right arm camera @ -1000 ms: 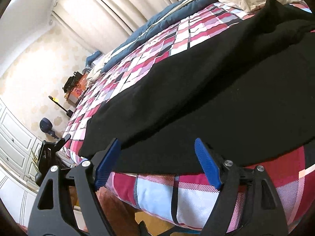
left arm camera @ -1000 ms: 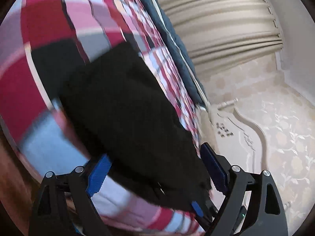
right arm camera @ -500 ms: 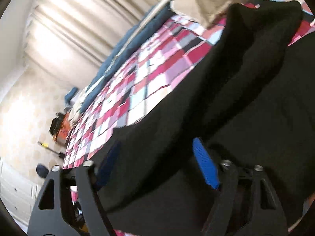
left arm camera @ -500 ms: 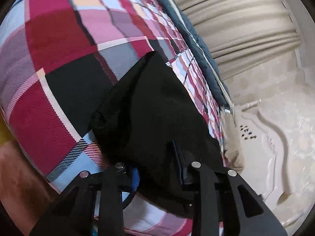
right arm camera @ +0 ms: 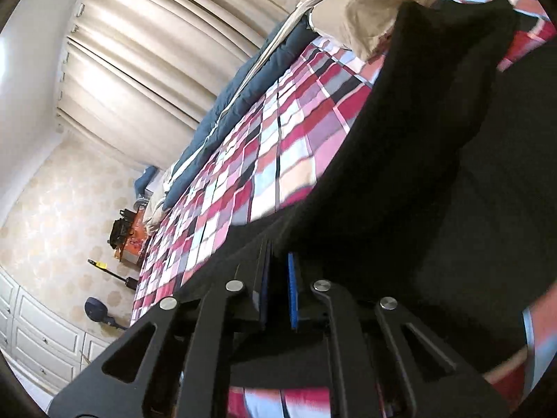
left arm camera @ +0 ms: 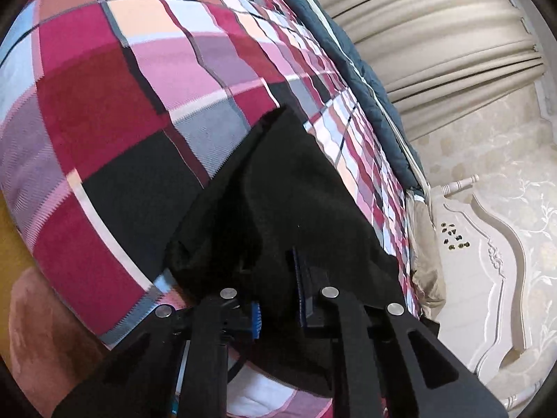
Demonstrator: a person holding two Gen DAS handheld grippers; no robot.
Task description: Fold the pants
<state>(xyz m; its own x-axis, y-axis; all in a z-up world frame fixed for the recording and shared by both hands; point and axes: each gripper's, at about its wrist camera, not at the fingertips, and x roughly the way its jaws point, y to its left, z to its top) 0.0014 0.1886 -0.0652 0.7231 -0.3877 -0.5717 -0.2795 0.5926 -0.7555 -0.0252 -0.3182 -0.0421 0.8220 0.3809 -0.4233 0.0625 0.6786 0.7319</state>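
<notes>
The black pants [left arm camera: 306, 209] lie on the plaid bedspread [left arm camera: 104, 111] at the bed's near edge, soft and limp, likely light with some fleece grip; a hem or edge pinch suits them. The left gripper [left arm camera: 278, 299] is clenched on bunched cloth at 6 o'clock; the right gripper [right arm camera: 278, 292] likewise pinches an edge, curtains [right arm camera: 139, 69] at 10 o'clock

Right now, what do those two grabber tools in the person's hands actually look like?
Both look alike. The left gripper and right gripper are matte black plastic frames with triangular cut-outs and round silver pivot bolts. Each has two slim fingers faced with ribbed bright-blue pads. No cables, sleeves or markings can be clearly made out.
</notes>
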